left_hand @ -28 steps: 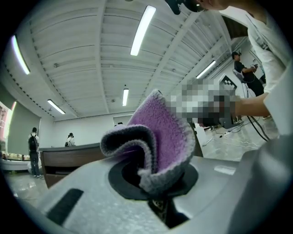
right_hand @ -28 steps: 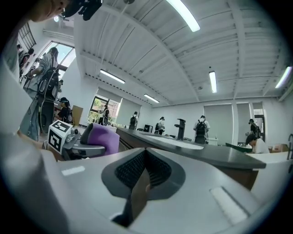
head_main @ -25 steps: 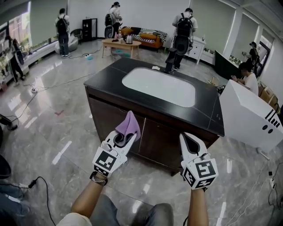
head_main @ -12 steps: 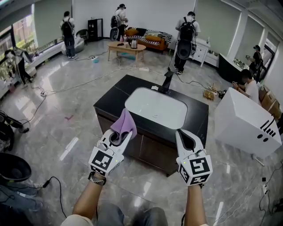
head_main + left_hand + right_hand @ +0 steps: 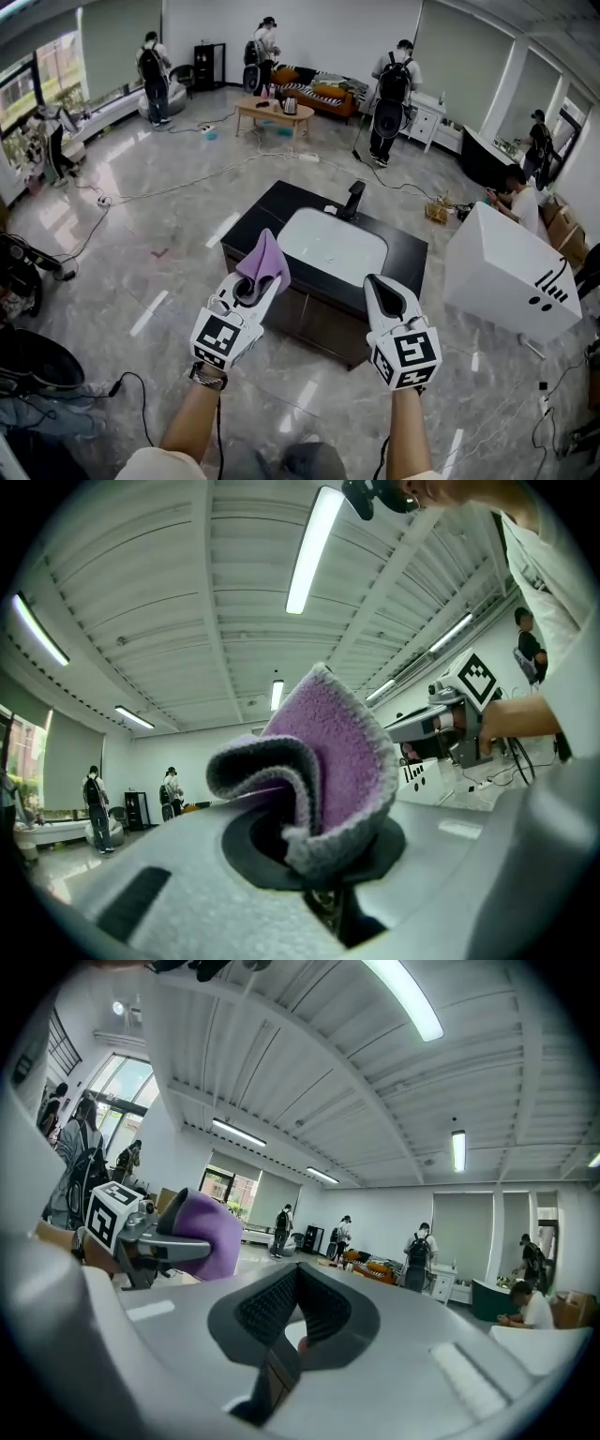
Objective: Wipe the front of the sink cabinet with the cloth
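Room: sink cabinet (image 5: 323, 323) on the grey floor (image 5: 187, 234), apart from both grippers.
Left gripper (image 5: 253, 289): clenched on the purple cloth (image 5: 265, 261).
Right gripper (image 5: 382, 291): jaws together, nothing between them.

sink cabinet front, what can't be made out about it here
Cabinet front, head view: small, dark; left gripper and right gripper cover its ends.
Both gripper views: tilted upward, cabinet out of frame.
Cloth: lower part hidden inside the left gripper's jaws.
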The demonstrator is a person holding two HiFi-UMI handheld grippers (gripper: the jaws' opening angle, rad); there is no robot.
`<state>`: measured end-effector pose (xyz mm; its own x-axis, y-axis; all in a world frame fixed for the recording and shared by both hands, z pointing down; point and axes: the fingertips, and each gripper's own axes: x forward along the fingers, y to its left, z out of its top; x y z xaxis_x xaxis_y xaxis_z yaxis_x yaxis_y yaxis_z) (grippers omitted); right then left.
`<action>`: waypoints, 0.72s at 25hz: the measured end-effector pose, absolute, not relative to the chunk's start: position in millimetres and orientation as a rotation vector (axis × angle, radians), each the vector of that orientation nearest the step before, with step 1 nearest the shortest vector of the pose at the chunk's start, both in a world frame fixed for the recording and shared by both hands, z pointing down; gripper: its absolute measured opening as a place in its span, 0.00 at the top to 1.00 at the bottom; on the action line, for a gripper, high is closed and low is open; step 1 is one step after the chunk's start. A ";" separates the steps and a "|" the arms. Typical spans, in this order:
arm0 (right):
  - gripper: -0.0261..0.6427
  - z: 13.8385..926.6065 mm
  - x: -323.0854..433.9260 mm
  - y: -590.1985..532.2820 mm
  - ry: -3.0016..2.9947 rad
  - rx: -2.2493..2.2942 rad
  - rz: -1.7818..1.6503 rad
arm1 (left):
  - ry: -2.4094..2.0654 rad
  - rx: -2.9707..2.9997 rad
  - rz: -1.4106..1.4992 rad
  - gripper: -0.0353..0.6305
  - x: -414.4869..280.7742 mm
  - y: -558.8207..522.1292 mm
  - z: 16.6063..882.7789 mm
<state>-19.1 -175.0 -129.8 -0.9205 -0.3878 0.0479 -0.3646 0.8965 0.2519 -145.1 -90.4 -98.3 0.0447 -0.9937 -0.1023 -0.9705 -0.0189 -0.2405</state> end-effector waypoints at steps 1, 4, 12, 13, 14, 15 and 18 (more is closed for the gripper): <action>0.95 -138.0 -21.5 -166.8 -2.968 0.584 -0.367 | 2.013 -2.078 -0.140 0.88 -145.6 -83.1 -105.5; 0.95 -159.4 -24.3 -137.3 -2.974 0.568 -0.355 | 2.036 -2.104 -0.140 0.88 -145.5 -56.2 -120.6; 0.95 -191.4 -20.4 -54.1 -2.990 0.524 -0.301 | 2.081 -2.091 -0.146 0.88 -143.8 27.3 -159.4; 0.95 -194.9 -19.4 -45.2 -2.992 0.525 -0.304 | 2.081 -2.088 -0.151 0.88 -143.0 36.7 -163.7; 0.95 -198.3 -18.3 -36.3 -2.994 0.528 -0.310 | 2.080 -2.085 -0.152 0.88 -142.3 46.1 -167.6; 0.95 -201.3 -17.4 -27.8 -2.997 0.531 -0.315 | 2.079 -2.080 -0.148 0.88 -141.9 54.7 -171.5; 0.95 -206.4 -18.3 -3.6 -3.021 0.504 -0.290 | 2.079 -2.058 -0.140 0.88 -141.2 75.6 -181.9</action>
